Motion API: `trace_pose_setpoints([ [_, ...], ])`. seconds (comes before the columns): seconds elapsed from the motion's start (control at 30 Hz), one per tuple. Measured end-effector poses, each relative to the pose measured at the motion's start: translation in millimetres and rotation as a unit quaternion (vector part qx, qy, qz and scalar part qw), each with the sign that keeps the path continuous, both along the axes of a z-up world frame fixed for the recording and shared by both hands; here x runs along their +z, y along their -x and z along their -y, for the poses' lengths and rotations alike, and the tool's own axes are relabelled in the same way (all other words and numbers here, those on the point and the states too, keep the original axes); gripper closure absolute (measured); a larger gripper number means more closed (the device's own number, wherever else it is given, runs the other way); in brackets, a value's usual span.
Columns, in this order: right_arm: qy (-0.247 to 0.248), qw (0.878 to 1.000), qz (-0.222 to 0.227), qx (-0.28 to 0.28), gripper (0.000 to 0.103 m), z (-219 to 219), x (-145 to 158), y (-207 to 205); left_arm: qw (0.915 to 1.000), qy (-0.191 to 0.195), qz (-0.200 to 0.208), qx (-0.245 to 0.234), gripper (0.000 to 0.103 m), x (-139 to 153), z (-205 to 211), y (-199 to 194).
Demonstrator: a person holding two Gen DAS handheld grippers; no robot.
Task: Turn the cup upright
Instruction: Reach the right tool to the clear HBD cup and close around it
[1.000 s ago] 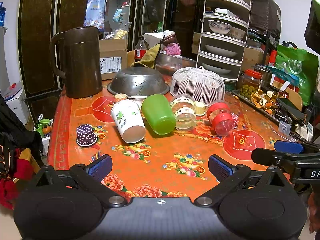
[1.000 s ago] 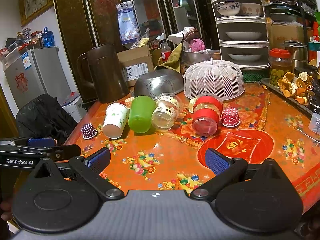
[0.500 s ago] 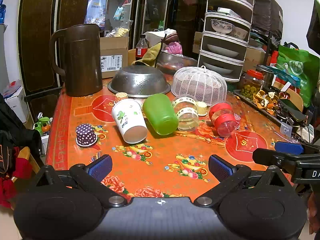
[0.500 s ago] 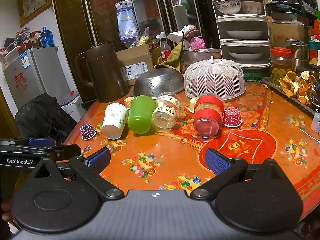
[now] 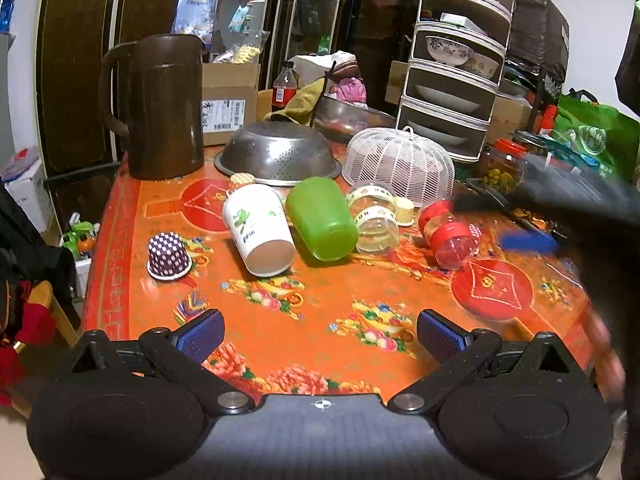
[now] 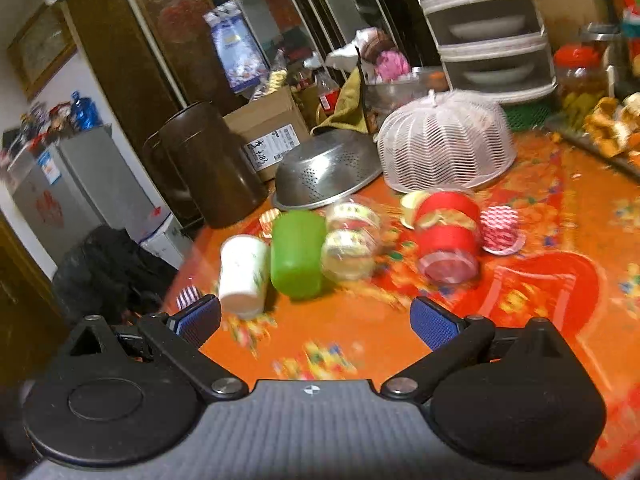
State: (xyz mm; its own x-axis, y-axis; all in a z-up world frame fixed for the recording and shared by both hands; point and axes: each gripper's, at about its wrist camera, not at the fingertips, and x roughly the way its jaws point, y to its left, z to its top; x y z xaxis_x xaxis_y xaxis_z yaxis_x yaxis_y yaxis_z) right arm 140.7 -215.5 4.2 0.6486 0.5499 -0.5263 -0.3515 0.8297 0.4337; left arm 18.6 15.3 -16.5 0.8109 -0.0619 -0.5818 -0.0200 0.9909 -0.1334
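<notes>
Ahead, white cup, green cup lying sideways on orange table; left gripper, right gripper both spread apart, empty.

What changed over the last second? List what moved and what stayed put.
The right gripper swung forward and inward over the table, now blurred beside the red-banded clear cup; its view has tilted and closed in on the cups. Nothing was grasped: both grippers remain open and empty. The left gripper barely shifted. The white paper cup, green cup and clear cup still lie on their sides.
</notes>
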Motion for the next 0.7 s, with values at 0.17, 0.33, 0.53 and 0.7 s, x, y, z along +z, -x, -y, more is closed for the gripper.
trace_pose_setpoints([
  [0.17, 0.072, 0.996, -0.055, -0.007, 0.001, -38.2, -5.9, -71.0, 0.9999, 0.011, -0.004, 0.006, 0.0, -6.1, -10.6, 9.3],
  [0.33, 0.096, 0.991, -0.098, -0.003, 0.011, -59.7, -19.3, -106.3, 0.9996, 0.022, -0.005, 0.018, 0.0, -10.1, -28.5, 16.5],
  [0.53, 0.122, 0.984, -0.13, -0.007, 0.025, -76.1, -32.9, -127.1, 0.9986, 0.042, -0.001, 0.032, 0.0, -12.4, -47.7, 24.4],
  [0.7, 0.148, 0.979, -0.142, -0.012, 0.034, -84.4, -41.4, -137.7, 0.9982, 0.047, 0.002, 0.039, 0.0, -14.6, -56.0, 32.0],
])
